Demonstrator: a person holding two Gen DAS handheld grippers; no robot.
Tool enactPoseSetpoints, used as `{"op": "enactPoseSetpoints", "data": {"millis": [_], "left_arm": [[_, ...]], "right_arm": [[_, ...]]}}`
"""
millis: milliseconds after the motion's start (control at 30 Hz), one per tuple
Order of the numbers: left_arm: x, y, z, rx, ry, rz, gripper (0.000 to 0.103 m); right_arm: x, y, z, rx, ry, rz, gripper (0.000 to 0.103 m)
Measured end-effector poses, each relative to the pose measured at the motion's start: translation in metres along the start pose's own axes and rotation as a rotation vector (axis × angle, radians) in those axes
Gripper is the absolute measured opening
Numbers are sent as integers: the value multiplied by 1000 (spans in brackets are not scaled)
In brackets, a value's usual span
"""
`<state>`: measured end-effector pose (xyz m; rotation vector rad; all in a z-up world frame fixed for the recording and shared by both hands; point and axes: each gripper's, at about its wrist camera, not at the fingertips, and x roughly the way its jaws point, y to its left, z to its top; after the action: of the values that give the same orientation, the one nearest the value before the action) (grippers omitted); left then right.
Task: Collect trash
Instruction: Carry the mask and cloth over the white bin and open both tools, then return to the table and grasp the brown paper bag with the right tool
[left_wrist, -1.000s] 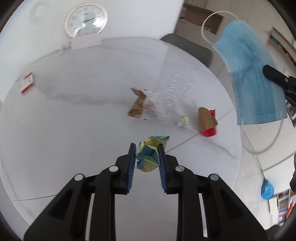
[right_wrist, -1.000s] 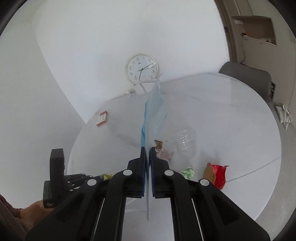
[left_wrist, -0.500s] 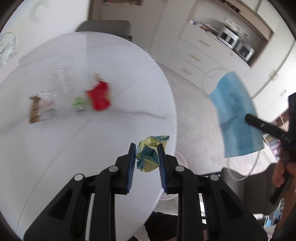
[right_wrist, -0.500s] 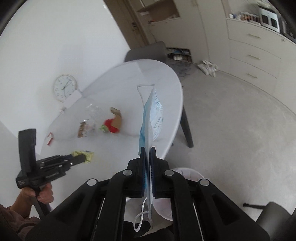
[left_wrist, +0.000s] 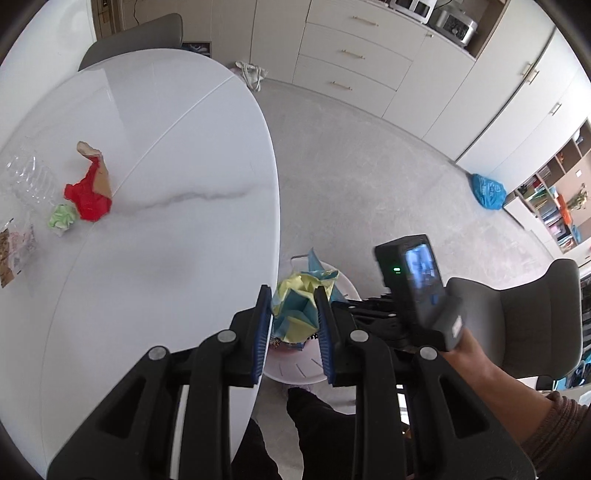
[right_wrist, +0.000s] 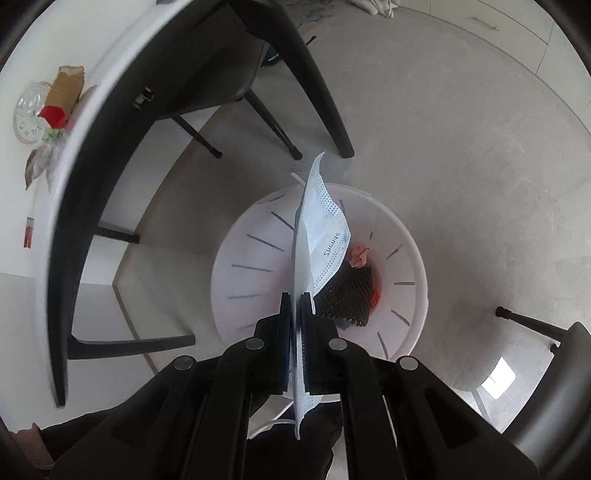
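My left tongs (left_wrist: 291, 314) are clenched on a crumpled yellow and blue paper wad (left_wrist: 299, 302), which hangs past the edge of the white marble-look oval counter (left_wrist: 166, 221), above the round white slotted plastic bin (left_wrist: 295, 365) on the floor. My right tongs (right_wrist: 294, 314) are pinched tight on a pale blue pleated surgical face mask (right_wrist: 321, 236), its sheet standing edge-on between the pads and reaching up over the bin's (right_wrist: 251, 266) open mouth. Inside the bin I see a black mesh wrapper (right_wrist: 347, 295) and a small pink crumpled scrap (right_wrist: 359, 255) touching it.

On the counter, well apart from my left tongs, lie a red and brown torn paper carton (left_wrist: 90, 188), a small green crumpled paper ball (left_wrist: 62, 218) just beside it, and a clear crushed plastic cup (left_wrist: 31, 177) near the left rim of the view. A clear snack wrapper (left_wrist: 14, 251) sits at the very edge there.

In the left wrist view, the hand (left_wrist: 476, 354) gripping my right tool's handle shows at the right, with a brown ribbed sleeve (left_wrist: 554, 432) behind it. A grey chair (left_wrist: 535, 317) stands next to the bin.
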<state>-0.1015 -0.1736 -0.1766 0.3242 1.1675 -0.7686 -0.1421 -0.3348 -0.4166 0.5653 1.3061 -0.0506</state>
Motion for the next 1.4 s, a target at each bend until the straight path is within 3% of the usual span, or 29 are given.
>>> {"op": "enactPoseSetpoints", "data": {"millis": [33, 67, 100, 167, 300, 367, 467, 533, 700, 733, 767, 833, 933, 1167, 1400], "left_arm": [[3, -2, 0, -1, 7, 7, 24], [6, -3, 0, 0, 14, 12, 24], [9, -5, 0, 0, 19, 19, 24], [14, -10, -2, 8, 26, 35, 24], [22, -19, -1, 20, 41, 52, 24], [28, -27, 1, 38, 50, 65, 24], [43, -42, 3, 82, 68, 87, 24], [57, -53, 2, 111, 90, 95, 24], [98, -70, -6, 195, 158, 159, 26], [111, -72, -9, 202, 186, 167, 34], [119, -74, -12, 200, 205, 167, 49], [138, -72, -18, 190, 249, 177, 64], [156, -72, -23, 192, 294, 206, 75], [150, -83, -21, 175, 284, 182, 82], [125, -89, -3, 137, 225, 147, 84]], "right_arm": [[8, 0, 1, -6, 12, -5, 8], [13, 1, 2, -8, 22, -1, 17], [17, 1, 3, -7, 33, 9, 34], [17, -2, 4, -1, 41, 21, 54], [-6, -5, 3, -13, 13, 12, 64], [-31, -16, 4, 21, -23, -13, 64], [-79, -38, 0, 103, -110, -55, 76], [-112, -51, -7, 141, -168, -79, 78], [-159, -81, -18, 175, -219, -114, 82], [-164, -87, -22, 186, -219, -109, 82], [-165, -91, -24, 194, -216, -102, 82], [-168, -99, -30, 219, -210, -86, 82], [-166, -107, -37, 250, -189, -73, 82], [-162, -114, -41, 265, -169, -63, 82], [-174, -110, -31, 241, -214, -54, 82]]}}
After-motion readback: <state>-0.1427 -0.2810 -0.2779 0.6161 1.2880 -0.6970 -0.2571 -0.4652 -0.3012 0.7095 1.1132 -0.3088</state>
